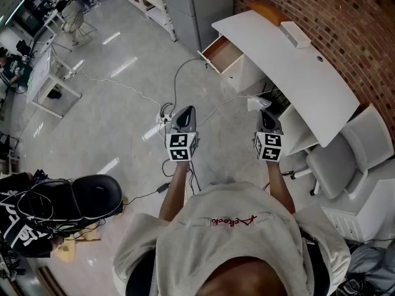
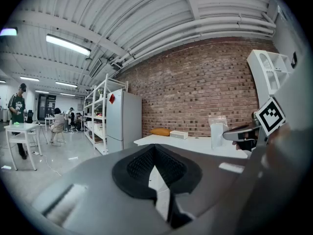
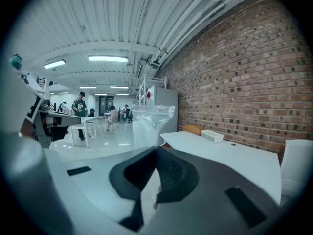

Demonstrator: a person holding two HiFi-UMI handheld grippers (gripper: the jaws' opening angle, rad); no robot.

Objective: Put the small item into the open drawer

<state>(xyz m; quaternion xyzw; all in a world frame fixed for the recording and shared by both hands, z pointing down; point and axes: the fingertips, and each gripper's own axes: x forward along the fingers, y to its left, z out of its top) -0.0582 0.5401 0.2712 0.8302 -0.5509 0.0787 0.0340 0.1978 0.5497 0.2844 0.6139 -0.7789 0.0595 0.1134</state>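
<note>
A: Right tool (image 1: 266, 112) is clamping tight on the bag (image 1: 257, 103). It's clear, thin plastic, pinched low, with the rest standing up past the tips. Can't tell what's inside. Left tool (image 1: 185, 112) is sitting clenched on nothing.

B: And the drawer (image 1: 224, 53)?

A: It's standing pulled out from under the table (image 1: 296, 73), and what shows of the inside is looking bare. The bag is hanging in the air well short of the drawer, on the person's side of it.

B: What's worrying you?

A: Three things. The plastic is looking slick and the pinch is catching only a little of it, so I'm judging it could be sliding out on the way to the drawer. The loose top is flopping too. It may be snagging on the drawer front, or on the table edge just over the drawer, and ending up draped on the rim instead of inside.

B: Third?

A: A cable (image 1: 175, 79) is trailing over the floor (image 1: 123, 140) between the person and the drawer. A foot catching there would be jolting both tools.

B: Left tool getting in the way?

A: Not now. It's hovering level with the right one, well clear of the drawer.
</note>
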